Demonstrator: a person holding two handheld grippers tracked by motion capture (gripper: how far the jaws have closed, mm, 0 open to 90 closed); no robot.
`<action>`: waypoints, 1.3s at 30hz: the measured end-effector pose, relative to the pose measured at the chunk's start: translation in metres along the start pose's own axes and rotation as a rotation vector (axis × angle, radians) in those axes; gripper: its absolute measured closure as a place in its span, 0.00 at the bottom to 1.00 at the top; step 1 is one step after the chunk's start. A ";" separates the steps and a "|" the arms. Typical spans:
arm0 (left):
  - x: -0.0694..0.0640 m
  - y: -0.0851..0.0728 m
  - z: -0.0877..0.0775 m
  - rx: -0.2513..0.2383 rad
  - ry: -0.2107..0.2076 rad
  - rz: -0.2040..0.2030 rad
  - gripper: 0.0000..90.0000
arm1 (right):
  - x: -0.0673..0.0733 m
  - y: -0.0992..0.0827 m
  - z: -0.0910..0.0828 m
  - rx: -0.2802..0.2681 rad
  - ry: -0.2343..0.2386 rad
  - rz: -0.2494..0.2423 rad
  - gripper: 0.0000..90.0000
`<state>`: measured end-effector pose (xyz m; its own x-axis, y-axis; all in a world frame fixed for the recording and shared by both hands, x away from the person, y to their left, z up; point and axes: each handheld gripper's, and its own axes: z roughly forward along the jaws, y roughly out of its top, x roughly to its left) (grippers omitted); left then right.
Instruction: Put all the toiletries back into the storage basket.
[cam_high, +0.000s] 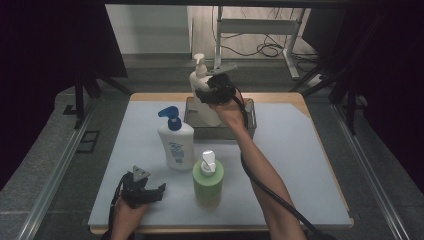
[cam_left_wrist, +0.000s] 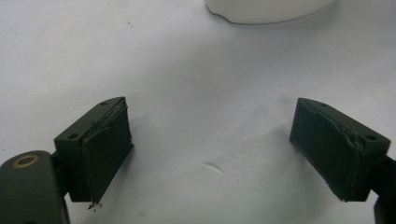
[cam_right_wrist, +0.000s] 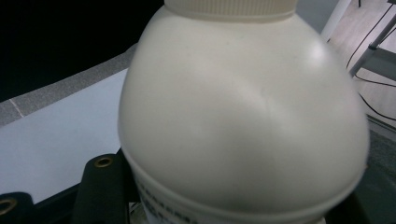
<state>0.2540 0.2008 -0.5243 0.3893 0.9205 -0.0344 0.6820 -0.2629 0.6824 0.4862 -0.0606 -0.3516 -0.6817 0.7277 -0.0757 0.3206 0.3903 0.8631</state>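
My right gripper (cam_high: 214, 95) is shut on a cream pump bottle (cam_high: 199, 80) at the back of the table. It holds the bottle upright, with its lower part inside a grey rectangular bin (cam_high: 250, 125). In the right gripper view the bottle's rounded shoulder (cam_right_wrist: 243, 116) looms close between the jaws. At the front left my left gripper (cam_high: 157, 192) rests low over the mat. Its jaws stand wide apart (cam_left_wrist: 210, 154) with nothing but bare white surface between them.
A white bottle with a blue pump (cam_high: 175, 142) stands mid-table, and its base (cam_left_wrist: 266, 9) lies just ahead of the left gripper. A green bottle with a white pump (cam_high: 208, 182) stands to its right. The pale mat (cam_high: 300, 165) covers the wooden table.
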 end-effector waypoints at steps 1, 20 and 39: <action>0.000 0.000 0.000 0.000 0.000 0.000 0.14 | 0.000 0.000 0.000 0.000 0.000 0.000 0.43; 0.000 0.000 0.000 -0.002 0.000 -0.003 0.14 | 0.004 -0.018 0.026 0.038 -0.013 0.013 0.43; 0.000 0.000 0.000 -0.002 0.001 -0.002 0.14 | 0.008 -0.033 0.029 0.104 -0.013 0.033 0.43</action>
<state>0.2540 0.2005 -0.5245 0.3875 0.9212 -0.0353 0.6816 -0.2605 0.6838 0.4897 -0.0514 -0.3951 -0.6614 0.7480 -0.0551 0.4100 0.4221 0.8085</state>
